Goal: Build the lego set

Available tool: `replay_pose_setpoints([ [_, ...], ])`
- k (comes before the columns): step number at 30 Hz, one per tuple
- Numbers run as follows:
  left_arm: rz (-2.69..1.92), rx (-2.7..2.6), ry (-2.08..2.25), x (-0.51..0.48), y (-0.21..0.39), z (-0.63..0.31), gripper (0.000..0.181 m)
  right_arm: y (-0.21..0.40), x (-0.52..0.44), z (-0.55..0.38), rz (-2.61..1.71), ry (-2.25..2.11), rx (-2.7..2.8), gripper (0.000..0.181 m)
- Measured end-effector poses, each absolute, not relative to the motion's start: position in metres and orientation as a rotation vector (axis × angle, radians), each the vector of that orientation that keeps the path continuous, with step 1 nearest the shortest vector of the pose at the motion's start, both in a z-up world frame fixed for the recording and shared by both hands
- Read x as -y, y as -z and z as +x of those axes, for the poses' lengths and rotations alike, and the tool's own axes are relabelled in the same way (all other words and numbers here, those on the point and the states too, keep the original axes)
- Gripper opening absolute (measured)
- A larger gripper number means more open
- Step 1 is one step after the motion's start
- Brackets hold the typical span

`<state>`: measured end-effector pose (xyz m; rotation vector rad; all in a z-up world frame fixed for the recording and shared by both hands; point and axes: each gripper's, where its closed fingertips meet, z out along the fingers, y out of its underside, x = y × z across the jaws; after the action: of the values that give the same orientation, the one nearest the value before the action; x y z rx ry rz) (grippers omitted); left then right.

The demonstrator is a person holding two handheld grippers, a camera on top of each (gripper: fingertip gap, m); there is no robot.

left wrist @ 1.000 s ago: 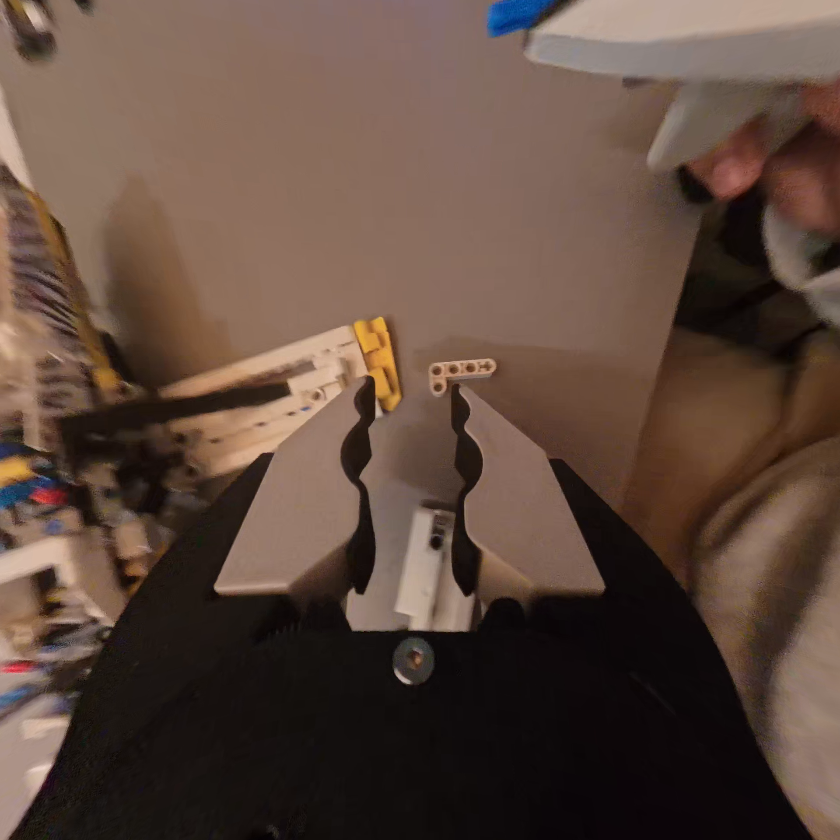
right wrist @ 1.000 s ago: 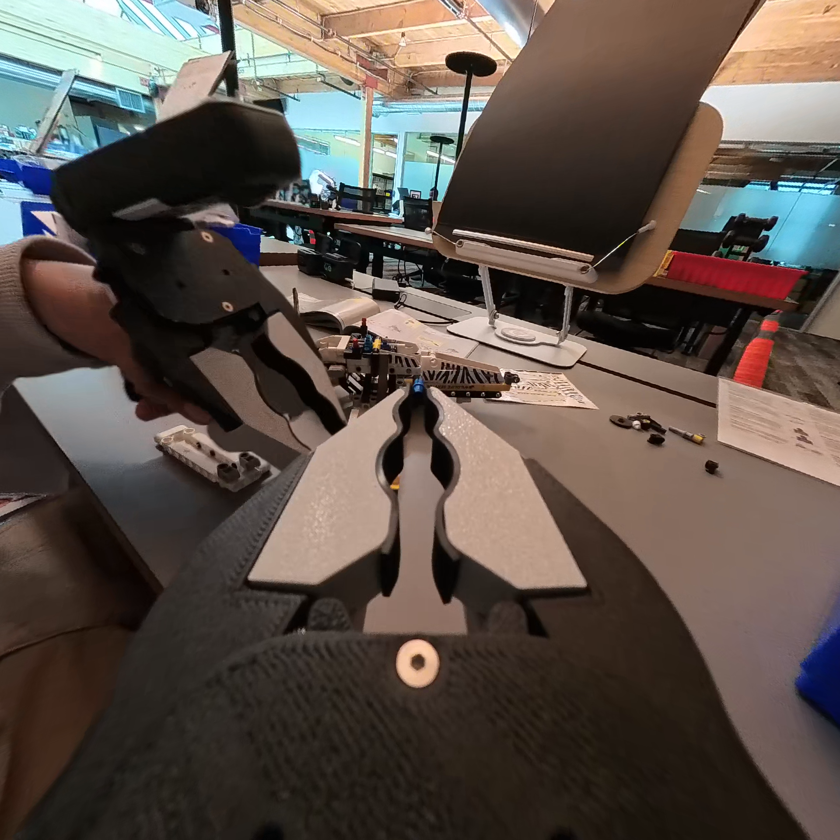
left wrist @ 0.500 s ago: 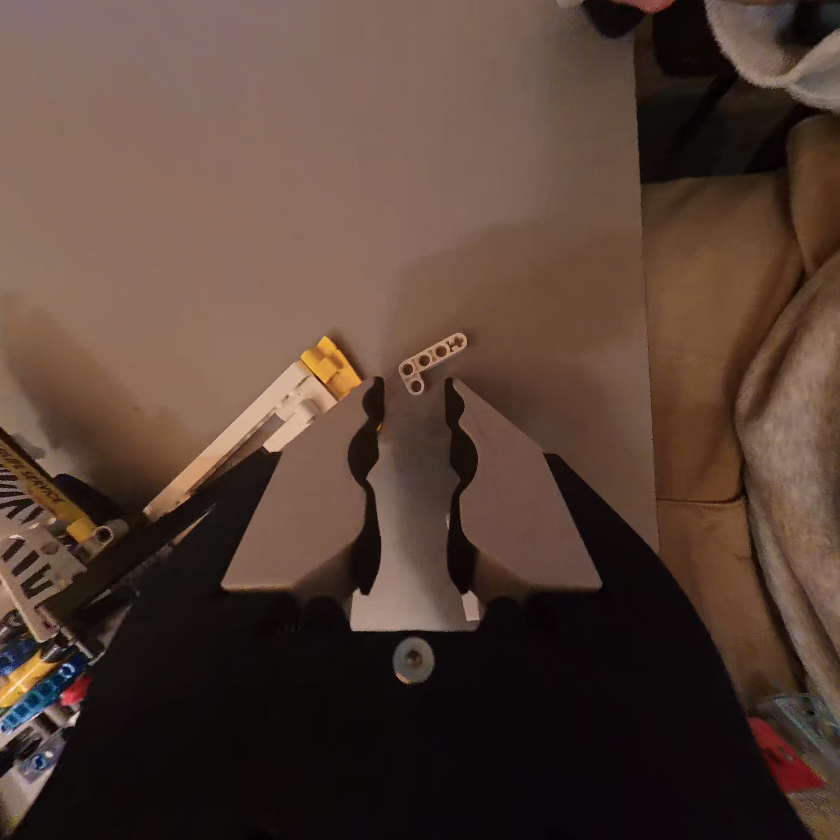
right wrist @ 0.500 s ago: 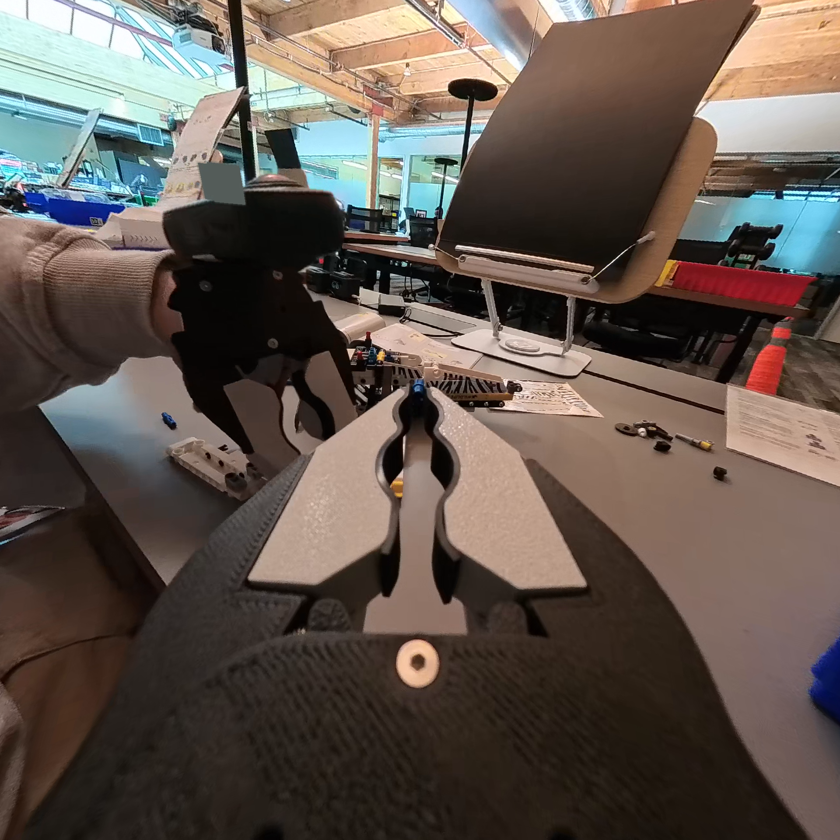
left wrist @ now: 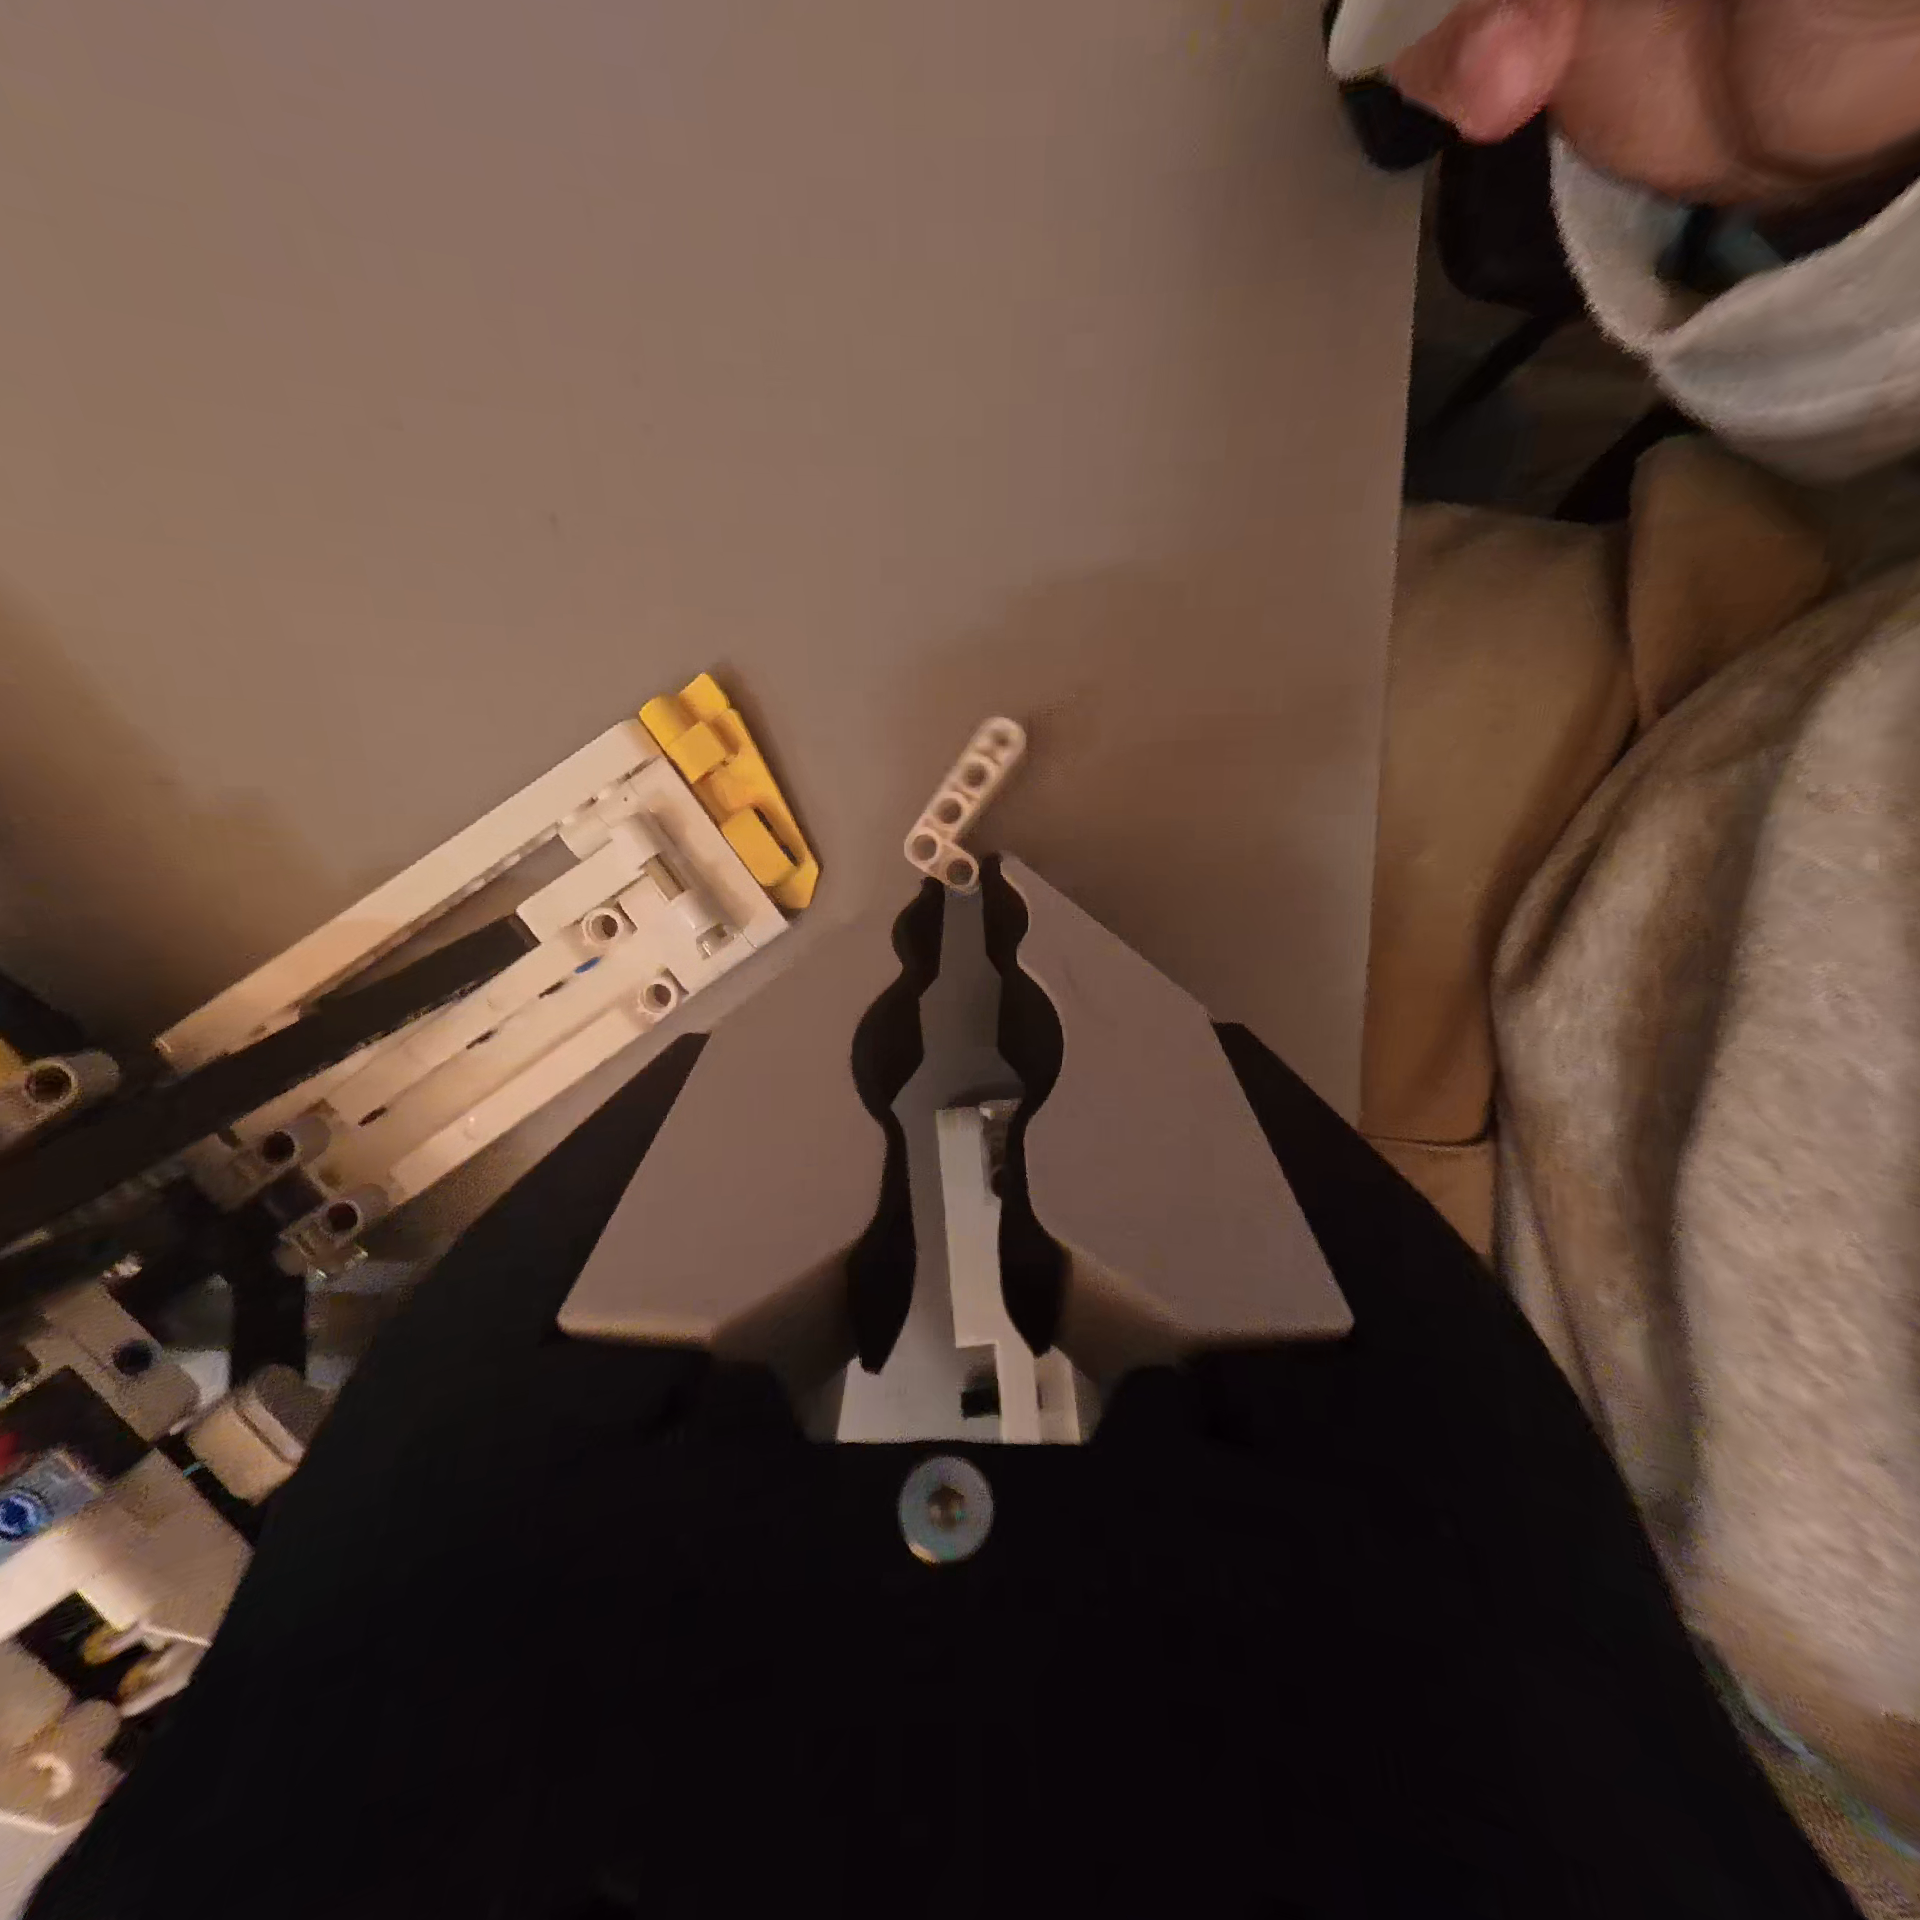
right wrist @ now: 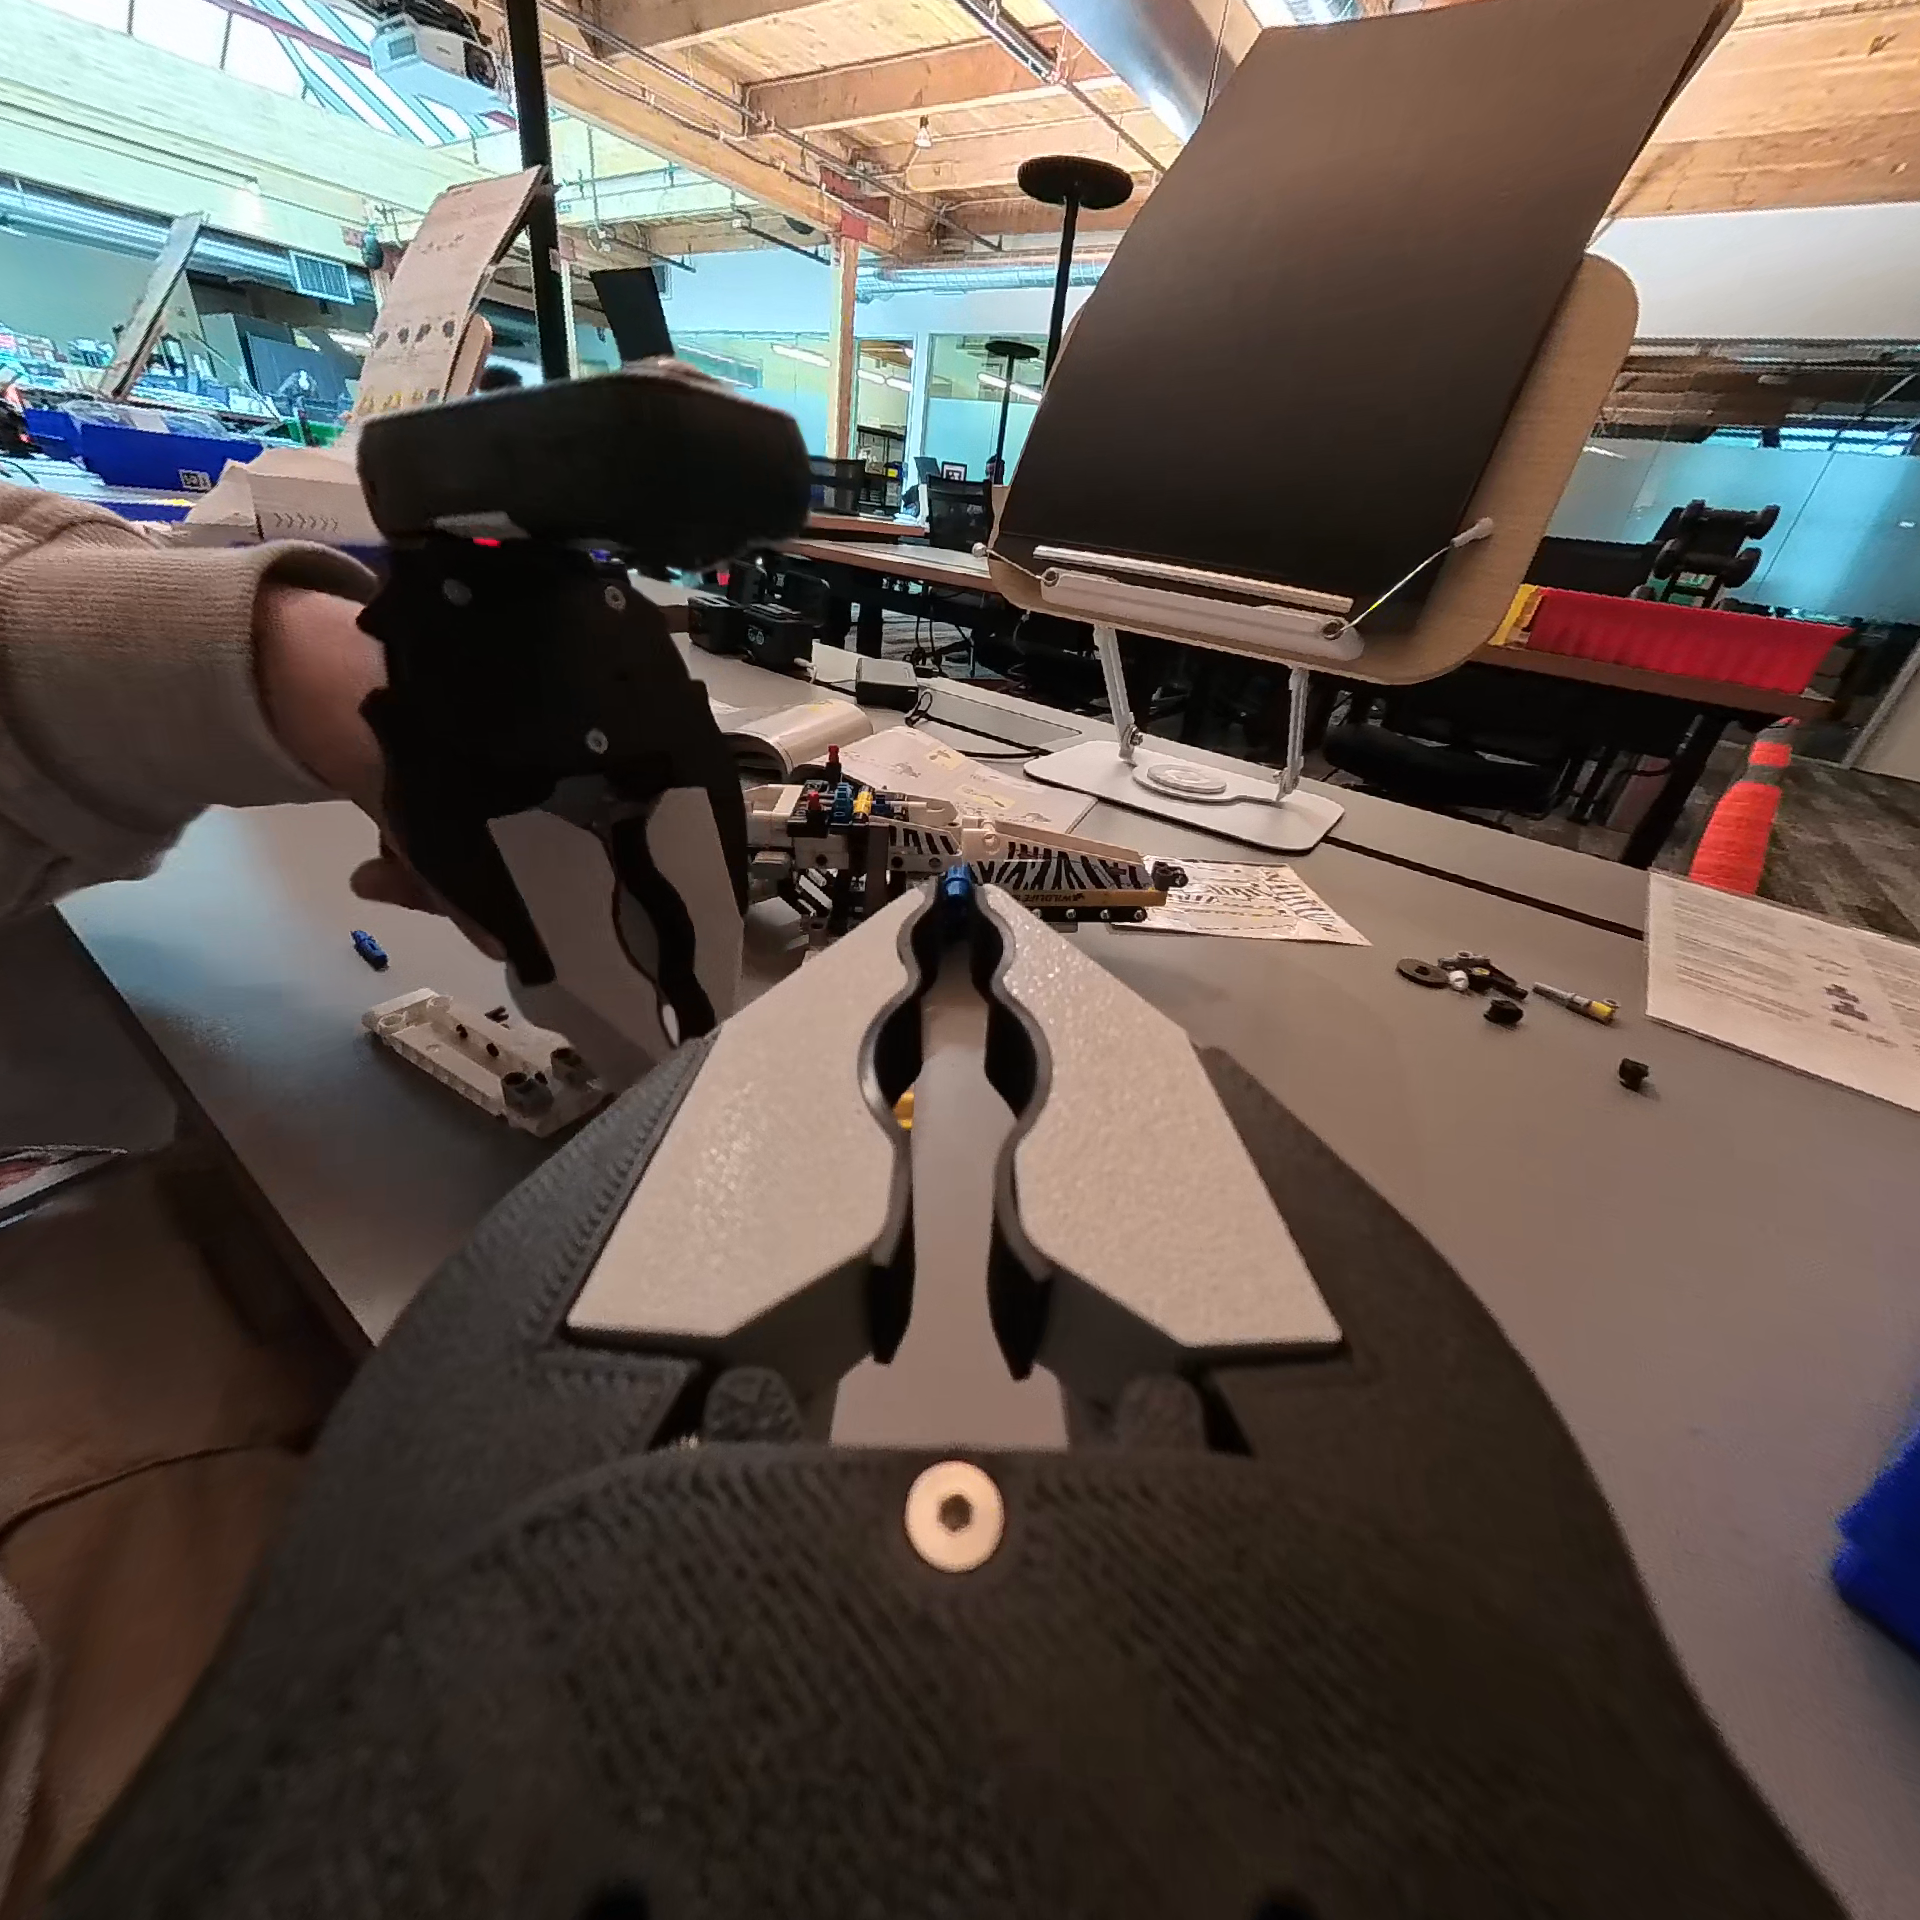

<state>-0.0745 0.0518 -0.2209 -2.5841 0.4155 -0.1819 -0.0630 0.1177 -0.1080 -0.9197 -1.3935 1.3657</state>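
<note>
My left gripper (left wrist: 957, 883) points down at the grey table (left wrist: 727, 364) and is shut on the short leg of a small white L-shaped beam (left wrist: 964, 790). A white and yellow lego assembly (left wrist: 582, 914) lies just to its left. A flat white piece (left wrist: 971, 1226) lies under its fingers. Its grey fingers (right wrist: 551, 883) also show in the right wrist view, above a white panel (right wrist: 478, 1039). My right gripper (right wrist: 956, 896) is shut on a small blue pin (right wrist: 956, 888) and is held above the table. The zebra-striped model (right wrist: 1039, 868) stands behind it.
A dark tablet on a stand (right wrist: 1299, 343) is at the back. Small loose parts (right wrist: 1475, 977), a sticker sheet (right wrist: 1247, 894) and a printed sheet (right wrist: 1787, 977) lie to the right. A blue pin (right wrist: 369, 945) lies left. The table edge (left wrist: 1392, 623) borders the person's lap. About 12 centimetres separates my left fingertips from my right. My left gripper is the nearer one to the flat white piece (left wrist: 971, 1226): about 7 centimetres, against 15 centimetres. From either gripper's tips it is about 20 centimetres to the zebra-striped model (right wrist: 1039, 868).
My left gripper has closed on the L-shaped beam, which has turned from lying across to pointing away. The right gripper stays shut on the blue pin.
</note>
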Motion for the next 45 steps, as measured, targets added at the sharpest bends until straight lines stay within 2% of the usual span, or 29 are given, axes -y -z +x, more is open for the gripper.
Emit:
replay_pose_setpoints([
  [1, -2.573, -0.376, 0.227, -0.052, 0.217, -0.074, 0.000, 0.108, -0.117, -0.063, -0.920, -1.363, 1.396, 0.002],
  [6, -2.547, -0.190, 0.375, -0.051, 0.211, -0.085, 0.000, 0.109, -0.117, -0.064, -0.919, -1.361, 1.402, 0.002],
  [20, -2.481, -0.076, 0.243, -0.051, 0.203, -0.071, 0.000, 0.106, -0.119, -0.062, -0.919, -1.396, 1.382, 0.002],
  [36, -2.436, 0.001, 0.228, -0.060, 0.213, -0.035, 0.032, 0.104, -0.123, -0.063, -0.938, -1.408, 1.347, 0.002],
  [45, -2.461, -0.022, 0.116, -0.073, 0.222, -0.035, 0.033, 0.105, -0.121, -0.063, -0.928, -1.404, 1.356, 0.002],
])
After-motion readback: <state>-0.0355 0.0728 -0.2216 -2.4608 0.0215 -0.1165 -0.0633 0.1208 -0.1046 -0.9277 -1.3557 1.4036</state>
